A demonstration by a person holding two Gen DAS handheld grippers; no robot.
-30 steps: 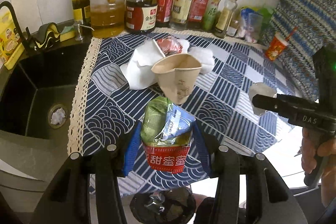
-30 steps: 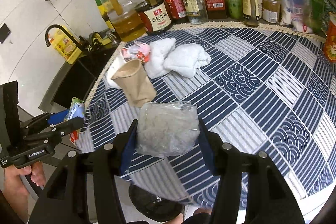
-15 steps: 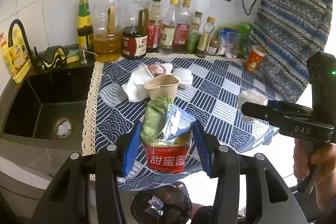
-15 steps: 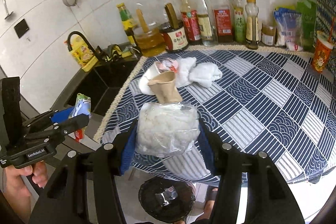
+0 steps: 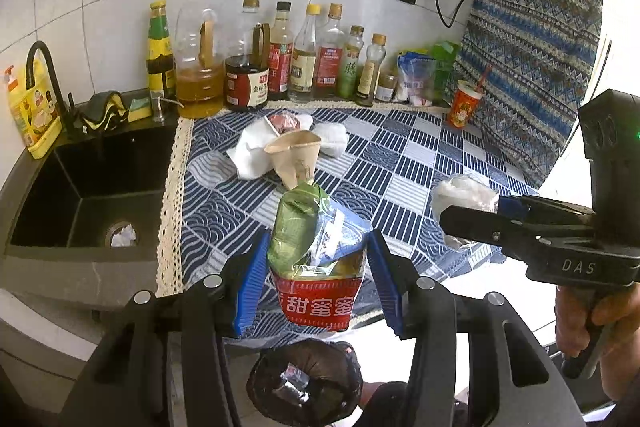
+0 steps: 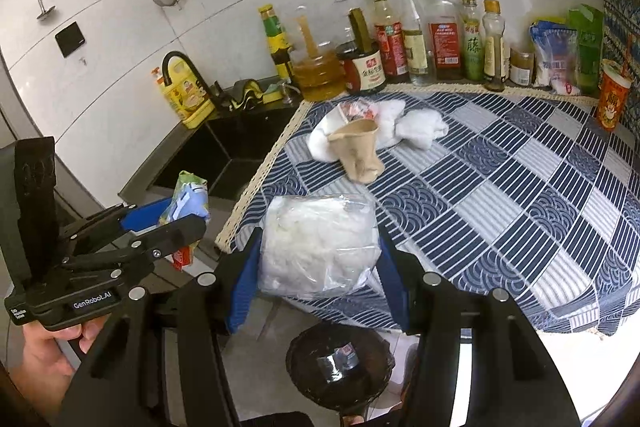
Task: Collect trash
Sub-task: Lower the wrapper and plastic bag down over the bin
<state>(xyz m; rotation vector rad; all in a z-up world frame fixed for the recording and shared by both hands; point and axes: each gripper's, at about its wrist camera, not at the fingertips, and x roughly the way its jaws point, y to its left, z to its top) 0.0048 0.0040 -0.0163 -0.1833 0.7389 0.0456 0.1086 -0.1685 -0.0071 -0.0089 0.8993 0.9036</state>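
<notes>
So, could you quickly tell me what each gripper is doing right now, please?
Left gripper: shut on the snack wrapper.
Right gripper: shut on the clear plastic bag.

Both tools are black two-finger units with bright blue ribbed pads lining the jaws and silver screw heads at the linkage pivots. The left gripper (image 6: 160,223) carries white "GenRobot.AI" lettering on its body. The right gripper (image 5: 476,215) shows "DAS" on its side and a small green light on its upright block.
</notes>
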